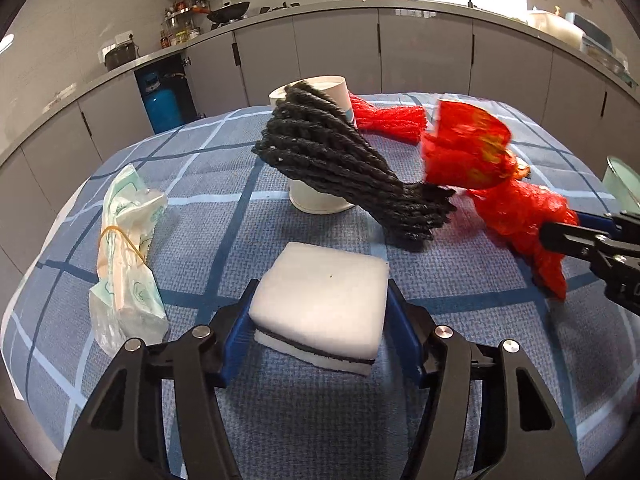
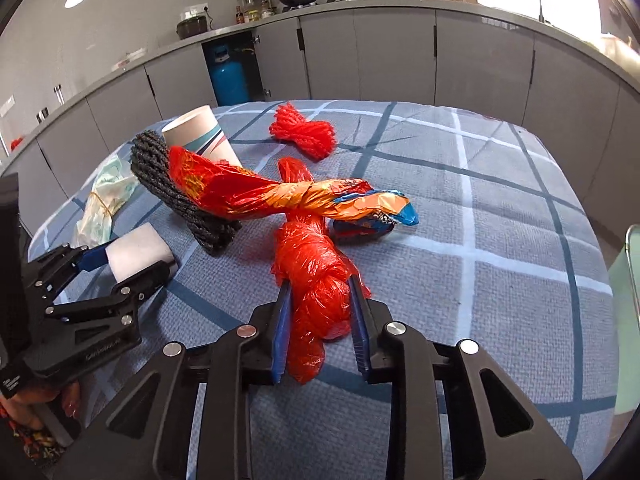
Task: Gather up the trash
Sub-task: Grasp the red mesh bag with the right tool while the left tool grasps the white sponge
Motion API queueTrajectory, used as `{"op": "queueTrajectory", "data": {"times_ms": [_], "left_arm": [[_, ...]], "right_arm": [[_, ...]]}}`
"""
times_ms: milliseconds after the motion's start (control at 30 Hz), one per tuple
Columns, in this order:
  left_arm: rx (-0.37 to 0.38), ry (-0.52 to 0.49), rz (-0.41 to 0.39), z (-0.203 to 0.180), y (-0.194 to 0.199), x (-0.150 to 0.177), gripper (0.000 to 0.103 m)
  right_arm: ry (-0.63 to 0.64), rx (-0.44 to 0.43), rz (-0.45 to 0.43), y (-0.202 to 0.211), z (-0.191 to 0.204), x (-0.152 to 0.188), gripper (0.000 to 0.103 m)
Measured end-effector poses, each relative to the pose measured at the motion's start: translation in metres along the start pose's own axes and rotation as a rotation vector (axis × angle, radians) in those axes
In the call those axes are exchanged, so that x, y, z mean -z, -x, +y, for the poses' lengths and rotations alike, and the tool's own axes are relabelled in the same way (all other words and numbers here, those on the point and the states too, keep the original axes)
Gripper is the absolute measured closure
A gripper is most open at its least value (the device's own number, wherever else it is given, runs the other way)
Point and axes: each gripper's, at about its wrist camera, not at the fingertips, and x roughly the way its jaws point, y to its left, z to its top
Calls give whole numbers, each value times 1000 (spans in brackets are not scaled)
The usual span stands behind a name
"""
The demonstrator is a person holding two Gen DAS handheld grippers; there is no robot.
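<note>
On the table (image 1: 280, 420), left gripper (image 1: 320, 312) clamps a white sponge (image 1: 324, 300); at three o'clock, right gripper (image 2: 320, 308) clamps a red bag (image 2: 316, 292).

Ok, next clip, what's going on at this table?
A person is clearing trash off a table covered with a blue checked cloth, one hand-held gripper in each hand. The left hand-held gripper has its fingers on either side of a white sponge. The right hand-held gripper straddles a knotted red plastic bag. Both items look to be resting on the cloth. A paper cup, black rope bundle, red string bundle, crumpled snack wrapper and clear plastic packet lie uncollected.
</note>
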Motion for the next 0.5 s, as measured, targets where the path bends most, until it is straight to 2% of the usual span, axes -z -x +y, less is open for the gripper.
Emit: {"op": "queueTrajectory", "data": {"times_ms": [200, 267, 400, 500], "left_arm": [[15, 59, -8, -1, 2, -3, 43], [20, 53, -15, -5, 4, -4, 43], [15, 18, -47, -17, 9, -2, 43], [24, 20, -69, -18, 12, -1, 43]], "right_arm": [[-49, 33, -33, 15, -21, 7, 77], [-89, 10, -32, 20, -28, 7, 78], [-12, 35, -32, 34, -24, 8, 78], [-36, -28, -38, 49, -30, 13, 78]]}}
